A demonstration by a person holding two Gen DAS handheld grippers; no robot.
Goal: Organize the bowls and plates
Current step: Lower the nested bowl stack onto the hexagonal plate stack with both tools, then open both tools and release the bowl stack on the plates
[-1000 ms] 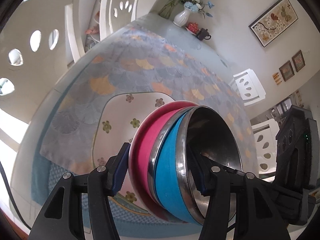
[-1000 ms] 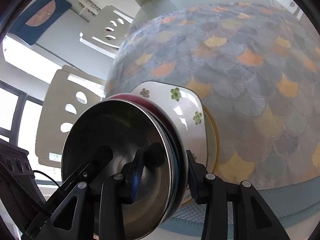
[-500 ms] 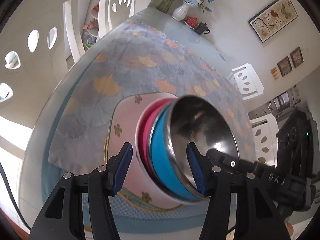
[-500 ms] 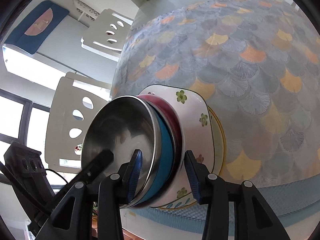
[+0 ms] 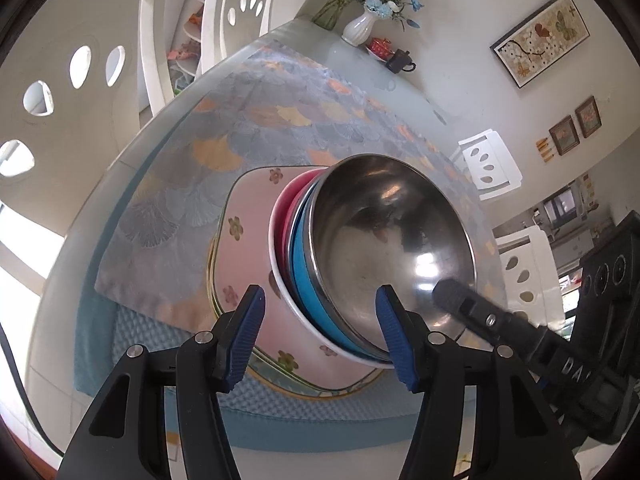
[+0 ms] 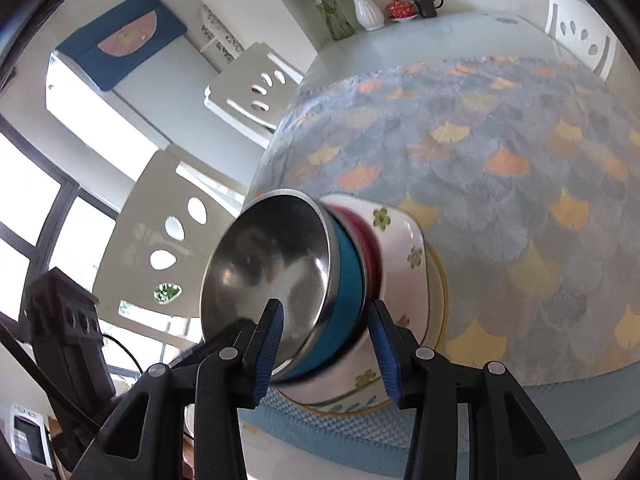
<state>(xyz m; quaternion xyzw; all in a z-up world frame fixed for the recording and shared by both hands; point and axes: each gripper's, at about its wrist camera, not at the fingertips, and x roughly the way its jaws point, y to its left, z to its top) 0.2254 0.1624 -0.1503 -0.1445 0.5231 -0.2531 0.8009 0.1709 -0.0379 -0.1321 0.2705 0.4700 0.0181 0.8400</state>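
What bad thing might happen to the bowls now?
The left gripper and right gripper each have a finger in the steel bowl; pulling sideways might catch its rim and tip the stack. The plates sit near the table edge, so a knock might push them off.

Each camera sits just behind its own gripper and looks forward and down along the two fingers. The left camera sees the stack of bowls very close, from the left side. The right camera sees the same stack of bowls close up, from the other side. Both views share the stack, the surface and the white vase at the far end.
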